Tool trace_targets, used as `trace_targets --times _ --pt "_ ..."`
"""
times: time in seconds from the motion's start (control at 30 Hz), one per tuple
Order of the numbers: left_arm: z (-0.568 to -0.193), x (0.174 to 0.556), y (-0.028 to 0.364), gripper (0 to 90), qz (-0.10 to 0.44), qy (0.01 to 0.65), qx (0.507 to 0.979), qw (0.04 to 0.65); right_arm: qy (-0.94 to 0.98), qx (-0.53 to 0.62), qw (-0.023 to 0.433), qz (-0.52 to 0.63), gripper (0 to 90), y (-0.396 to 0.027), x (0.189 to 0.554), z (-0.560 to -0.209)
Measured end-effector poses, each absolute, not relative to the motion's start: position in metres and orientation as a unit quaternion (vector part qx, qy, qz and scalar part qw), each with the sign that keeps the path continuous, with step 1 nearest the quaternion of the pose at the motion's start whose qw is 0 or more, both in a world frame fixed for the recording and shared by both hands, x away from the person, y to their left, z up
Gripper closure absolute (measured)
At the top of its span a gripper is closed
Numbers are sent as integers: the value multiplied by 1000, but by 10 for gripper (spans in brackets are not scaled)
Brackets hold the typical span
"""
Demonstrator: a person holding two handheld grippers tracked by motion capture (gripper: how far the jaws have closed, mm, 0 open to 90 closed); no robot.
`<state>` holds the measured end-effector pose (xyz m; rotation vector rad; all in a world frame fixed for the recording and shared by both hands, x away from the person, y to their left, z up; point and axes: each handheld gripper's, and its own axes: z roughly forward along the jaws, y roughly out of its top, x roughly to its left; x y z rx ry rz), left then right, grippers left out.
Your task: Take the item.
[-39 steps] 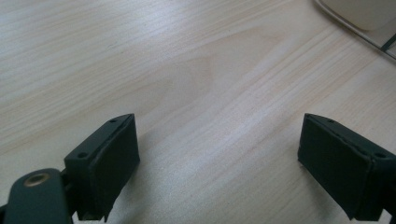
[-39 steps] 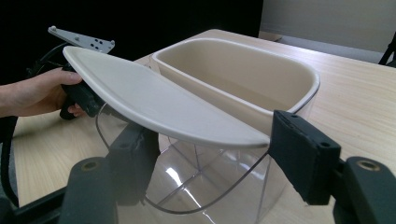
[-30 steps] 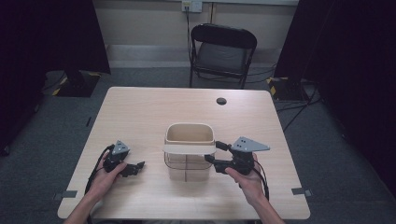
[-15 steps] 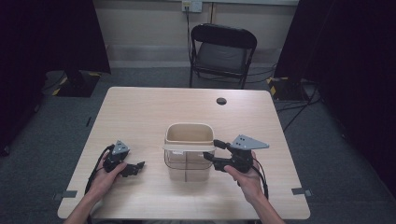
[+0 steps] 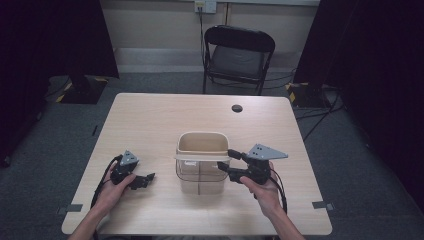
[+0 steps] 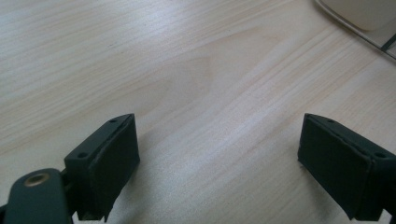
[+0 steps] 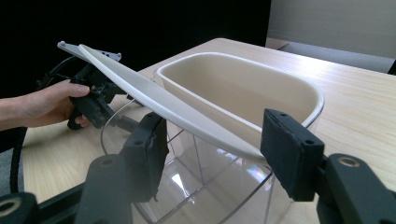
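Cream bin, pale wood-grain table

A cream tub nests in a clear bin mid-table, white lid tilted across the rim.

Open tabletop — bin mid-table

The table is bright under soft light from above, while the room's sides are very dark. Shadows are faint. The clear tub shines with small glints — the black jaws up close look blurry and soft.
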<state>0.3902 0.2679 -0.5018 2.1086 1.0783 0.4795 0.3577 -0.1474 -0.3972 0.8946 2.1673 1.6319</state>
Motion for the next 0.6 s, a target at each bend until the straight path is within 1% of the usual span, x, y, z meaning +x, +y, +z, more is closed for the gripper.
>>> trace_targets --times 0.6 --pt "-502 390 268 118 186 417 816 355 753 308 141 565 456 -145 361 -393"
